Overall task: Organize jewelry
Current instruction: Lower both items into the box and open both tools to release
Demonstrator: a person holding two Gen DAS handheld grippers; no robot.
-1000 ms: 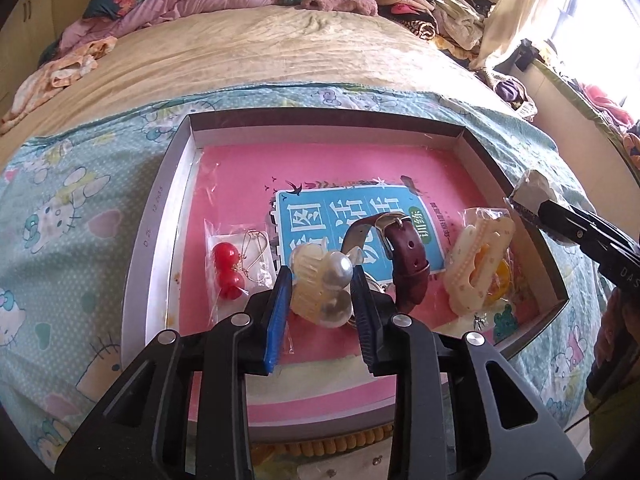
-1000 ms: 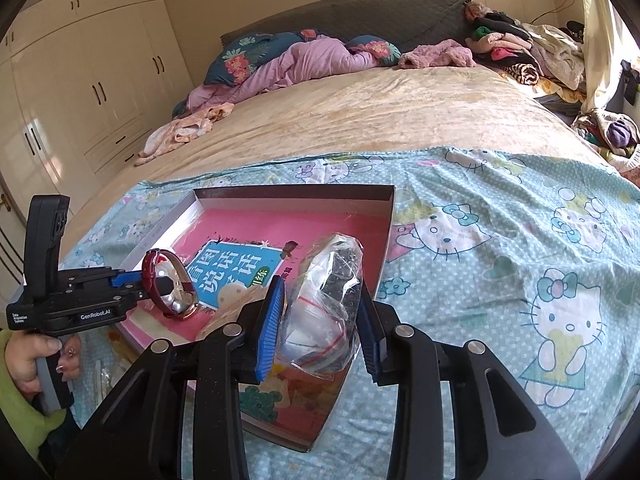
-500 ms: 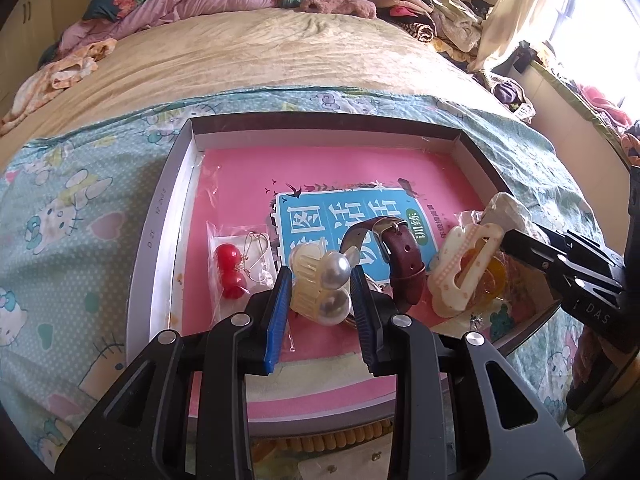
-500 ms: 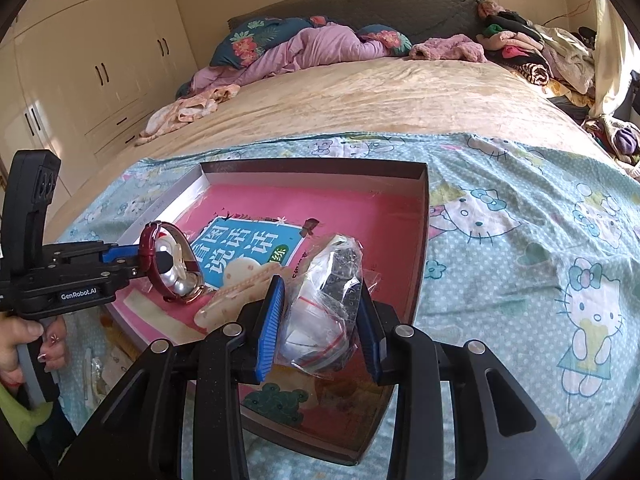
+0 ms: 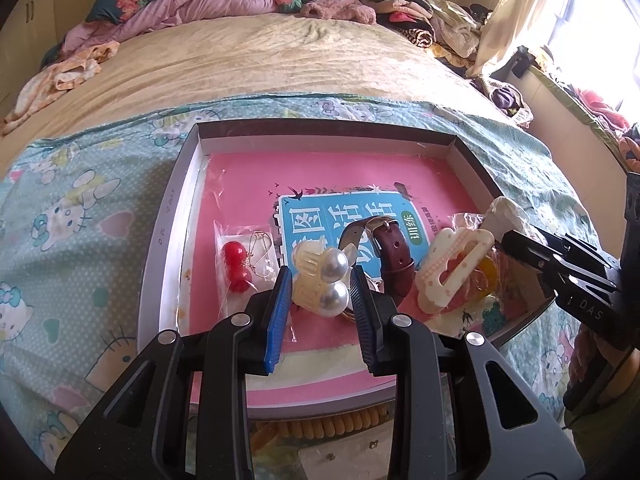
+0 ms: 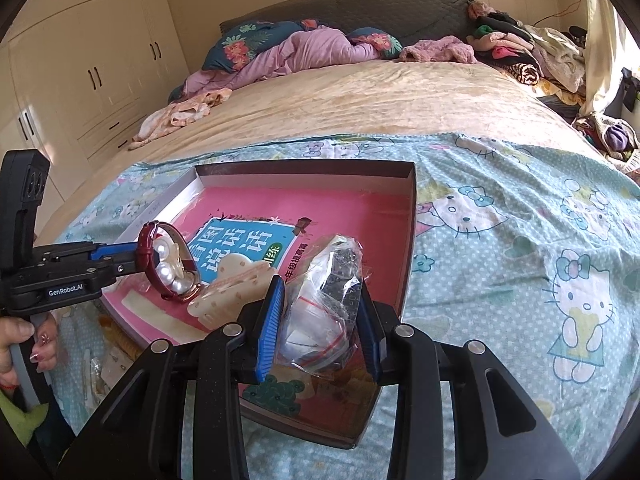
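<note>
The left tool (image 5: 320, 280) is clamped on a cream hair claw with two pearls (image 5: 322, 280), holding it over the shallow box (image 5: 160, 248) on the bed (image 5: 240, 60), beside a maroon watch strap (image 5: 394, 256). The right tool (image 6: 320, 312) grips a clear zip bag (image 6: 326, 304) above the box's right corner. Bagged red earrings (image 5: 238, 262) and a cream claw clip (image 5: 452, 268) lie inside the box.

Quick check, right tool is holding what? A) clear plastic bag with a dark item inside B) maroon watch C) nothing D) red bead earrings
A: in the right wrist view the right tool is shut on the clear plastic bag, held over the box; the maroon watch is at the left tool.
</note>
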